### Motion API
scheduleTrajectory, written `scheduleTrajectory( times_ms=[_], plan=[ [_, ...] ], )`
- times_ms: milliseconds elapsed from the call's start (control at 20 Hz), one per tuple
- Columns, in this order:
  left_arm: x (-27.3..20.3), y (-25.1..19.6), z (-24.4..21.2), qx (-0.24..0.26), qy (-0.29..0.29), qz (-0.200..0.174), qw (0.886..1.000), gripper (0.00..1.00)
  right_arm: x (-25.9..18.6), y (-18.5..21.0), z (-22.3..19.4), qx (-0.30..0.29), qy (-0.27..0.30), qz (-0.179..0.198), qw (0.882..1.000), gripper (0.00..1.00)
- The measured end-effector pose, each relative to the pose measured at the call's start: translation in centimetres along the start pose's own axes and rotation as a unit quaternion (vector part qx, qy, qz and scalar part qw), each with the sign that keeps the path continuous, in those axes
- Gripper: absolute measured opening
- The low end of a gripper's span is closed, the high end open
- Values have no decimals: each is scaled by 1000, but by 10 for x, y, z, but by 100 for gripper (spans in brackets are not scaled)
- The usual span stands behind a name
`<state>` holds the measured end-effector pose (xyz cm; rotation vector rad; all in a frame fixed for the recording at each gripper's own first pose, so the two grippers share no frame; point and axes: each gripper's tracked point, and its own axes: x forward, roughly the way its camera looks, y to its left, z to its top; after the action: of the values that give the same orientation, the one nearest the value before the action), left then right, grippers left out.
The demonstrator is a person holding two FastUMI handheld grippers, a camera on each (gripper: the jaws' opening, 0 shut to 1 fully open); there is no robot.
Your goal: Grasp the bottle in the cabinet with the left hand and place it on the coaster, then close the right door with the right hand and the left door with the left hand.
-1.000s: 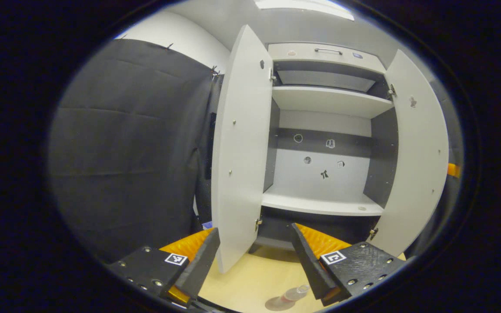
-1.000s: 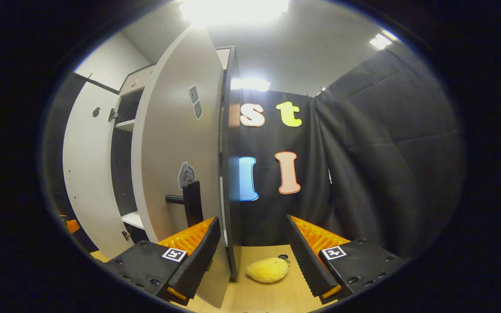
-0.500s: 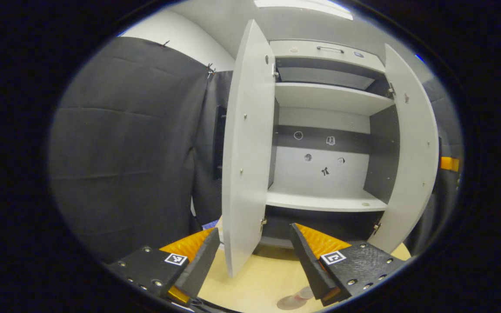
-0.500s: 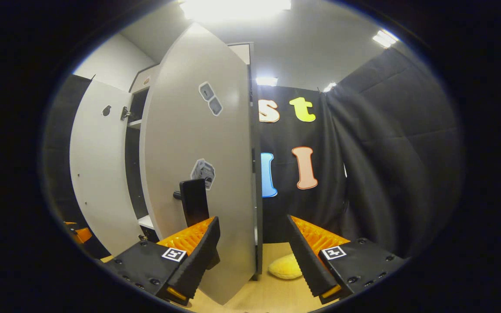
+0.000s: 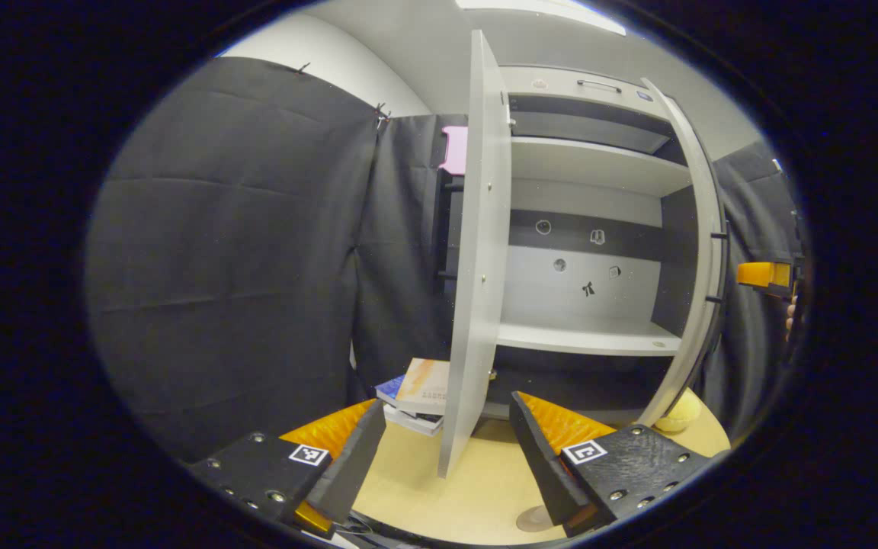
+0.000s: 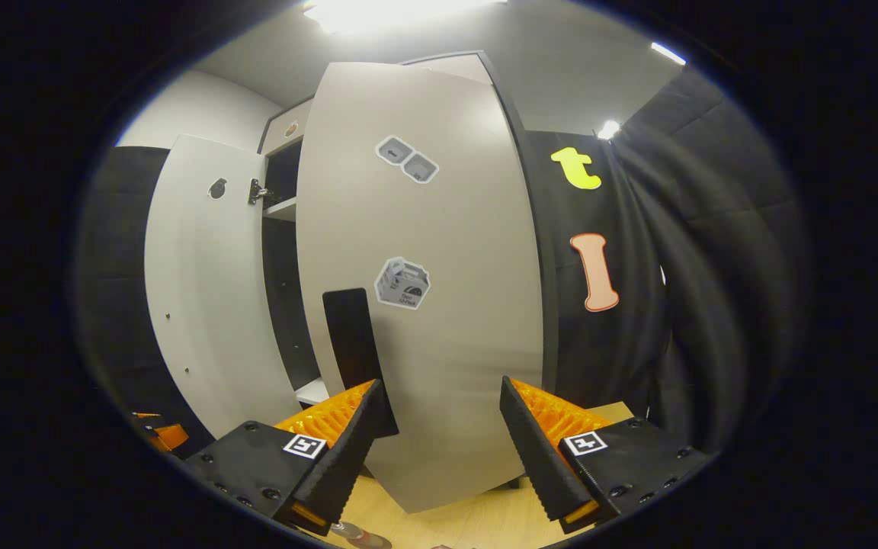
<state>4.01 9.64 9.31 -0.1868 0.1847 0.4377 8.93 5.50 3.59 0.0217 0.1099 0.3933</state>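
Ahead of my left gripper (image 5: 447, 450), fingers apart, the cabinet (image 5: 591, 191) shelves sit bare; the left door (image 5: 477, 267) stands edge-on between them. My right gripper (image 6: 439, 450), also spread, faces the right door (image 6: 439, 305) close up. The bottle (image 6: 359, 537) lies low, below its left finger.

A test booth: black cloth walls (image 5: 233, 252), a stickered white cabinet (image 5: 584, 229), a wooden tabletop (image 5: 454, 488).

Both pale grey cabinet doors stand ajar: left door (image 5: 475, 267) edge-on, right door (image 6: 439, 290) partly swung inward
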Motion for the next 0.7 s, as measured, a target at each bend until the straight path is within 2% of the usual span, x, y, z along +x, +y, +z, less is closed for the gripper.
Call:
scheduleTrajectory(
  times_ms=[150, 200, 250, 350, 400, 600, 650, 700],
  plan=[
    [8, 22, -3, -28, 5, -8, 1000, 100, 3, -1, -16, 19, 21, -6, 1000, 97],
    [11, 34, 0, -32, -1, -3, 999, 95, 0, -4, -20, 22, 23, -14, 999, 97],
    [18, 46, 7, -32, -8, 1, 999, 95, 0, -7, -22, 25, 26, -22, 999, 97],
    [34, 64, 24, -24, -26, 2, 999, 92, -1, -10, -26, 29, 30, -34, 999, 98],
    [40, 69, 33, -21, -34, -2, 999, 95, -2, -12, -29, 29, 31, -40, 998, 98],
    [75, 85, 71, -8, -56, -27, 998, 94, -10, -22, -44, 28, 26, -76, 996, 98],
    [82, 86, 80, -3, -62, -35, 997, 100, -13, -23, -47, 34, 26, -83, 996, 98],
    [90, 87, 89, 3, -67, -44, 997, 95, -14, -24, -51, 39, 25, -89, 995, 98]
  ],
)
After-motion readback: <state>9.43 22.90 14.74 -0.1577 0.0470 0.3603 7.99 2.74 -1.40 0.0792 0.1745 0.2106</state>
